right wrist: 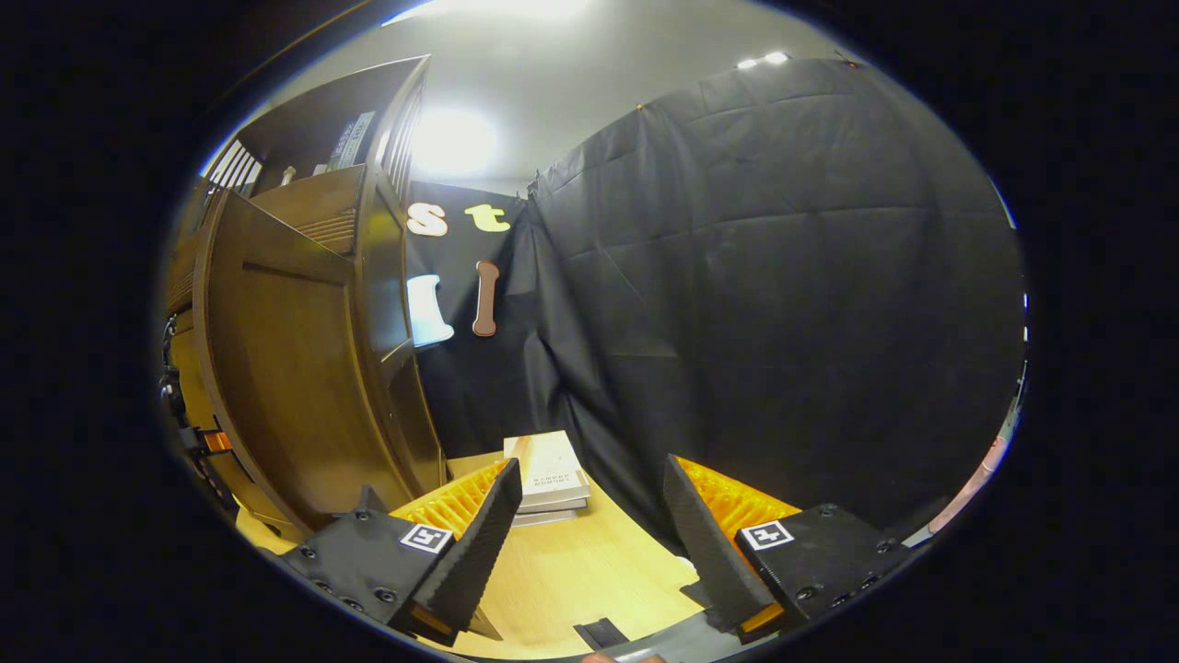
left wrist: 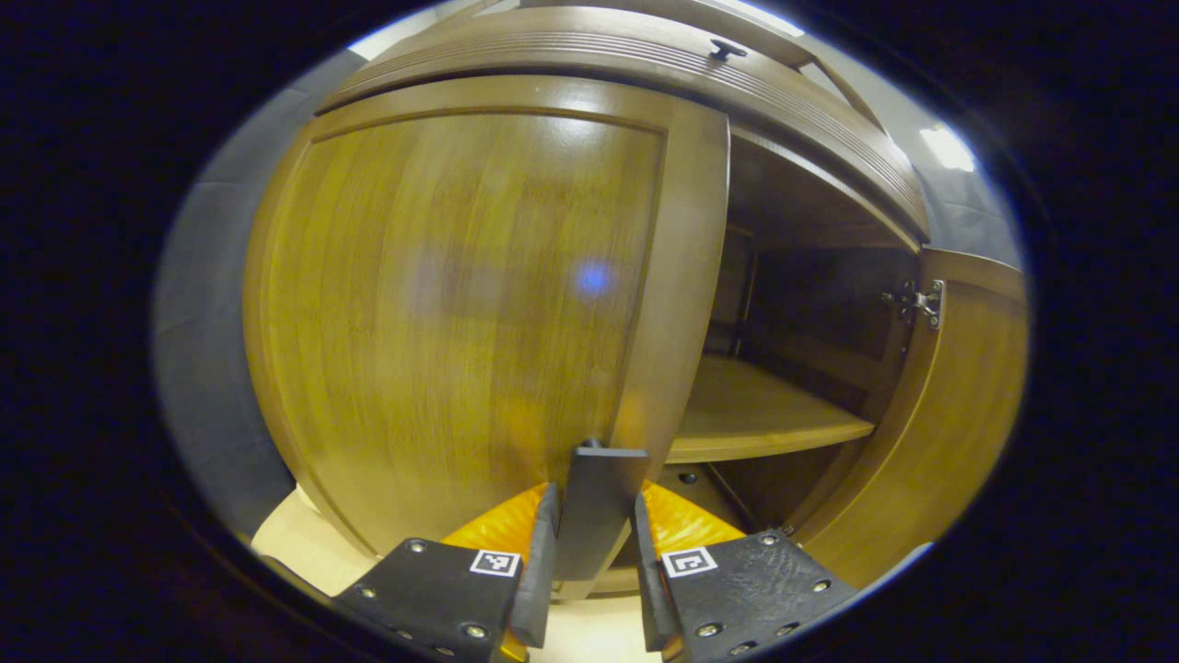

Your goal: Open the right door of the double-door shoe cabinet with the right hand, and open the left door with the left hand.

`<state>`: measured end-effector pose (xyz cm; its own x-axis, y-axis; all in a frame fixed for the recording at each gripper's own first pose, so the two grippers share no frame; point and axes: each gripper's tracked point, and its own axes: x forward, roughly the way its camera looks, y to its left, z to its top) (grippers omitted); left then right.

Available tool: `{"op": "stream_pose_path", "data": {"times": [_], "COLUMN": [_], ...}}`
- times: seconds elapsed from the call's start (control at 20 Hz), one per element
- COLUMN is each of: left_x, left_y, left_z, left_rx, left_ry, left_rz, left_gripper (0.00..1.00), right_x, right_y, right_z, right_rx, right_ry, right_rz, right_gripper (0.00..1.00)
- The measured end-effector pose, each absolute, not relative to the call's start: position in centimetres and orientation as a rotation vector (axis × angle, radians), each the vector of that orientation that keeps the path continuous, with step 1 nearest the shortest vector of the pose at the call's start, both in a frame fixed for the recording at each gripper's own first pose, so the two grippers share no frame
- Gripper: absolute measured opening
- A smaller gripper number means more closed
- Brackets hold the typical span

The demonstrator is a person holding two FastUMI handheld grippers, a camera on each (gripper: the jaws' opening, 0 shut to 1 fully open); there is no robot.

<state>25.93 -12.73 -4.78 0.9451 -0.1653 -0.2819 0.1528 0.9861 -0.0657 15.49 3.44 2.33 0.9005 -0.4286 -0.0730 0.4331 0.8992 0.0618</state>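
Closure of the left gripper (left wrist: 594,534) on the left door's handle (left wrist: 599,502) was seen in the left gripper view: a flat dark upright bar was pinched between both fingers, at the free edge of the left door (left wrist: 461,313). The door lay directly ahead of that gripper, its long axis vertical, its hinges presumably away on the far left side (they could not be seen). It appeared barely swung out, so the coming pull was judged to run back toward the holder and leftward. Further right in that view the cabinet interior was exposed, with a bare shelf (left wrist: 764,414), and the right door (left wrist: 958,414) was seen swung open on its hinge (left wrist: 916,302).

In the right gripper view the right door (right wrist: 285,387) stood open at the left, and a stack of books (right wrist: 550,483) lay on the floor (right wrist: 589,571) beyond. The right gripper (right wrist: 589,539) was held wide apart, empty, pointing at the booth wall. Print on the top book was too small to read.
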Motion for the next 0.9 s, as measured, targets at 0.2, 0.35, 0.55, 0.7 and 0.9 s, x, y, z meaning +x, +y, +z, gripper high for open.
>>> {"op": "stream_pose_path", "data": {"times": [0.2,0.35,0.55,0.7,0.9], "left_x": [26.7,26.1,25.8,25.4,25.7], "left_y": [-13.0,-12.7,-12.4,-12.3,-12.1], "left_z": [-4.7,-4.7,-4.6,-4.7,-4.6], "left_rx": [0.034,0.026,0.026,0.028,0.037], "left_ry": [0.264,0.272,0.274,0.276,0.260], "left_rz": [-0.137,-0.140,-0.131,-0.127,-0.101], "left_gripper": [0.21,0.13,0.13,0.17,0.15], "right_x": [15.6,15.5,15.7,15.9,16.4], "right_y": [3.2,2.8,2.4,2.7,3.0], "right_z": [2.2,2.0,1.7,1.5,1.3], "right_rx": [0.086,0.096,0.123,0.144,0.127], "right_ry": [0.056,0.057,0.061,0.061,0.068], "right_rz": [-0.439,-0.438,-0.425,-0.392,-0.338], "right_gripper": [0.98,0.98,0.98,0.98,0.98]}}
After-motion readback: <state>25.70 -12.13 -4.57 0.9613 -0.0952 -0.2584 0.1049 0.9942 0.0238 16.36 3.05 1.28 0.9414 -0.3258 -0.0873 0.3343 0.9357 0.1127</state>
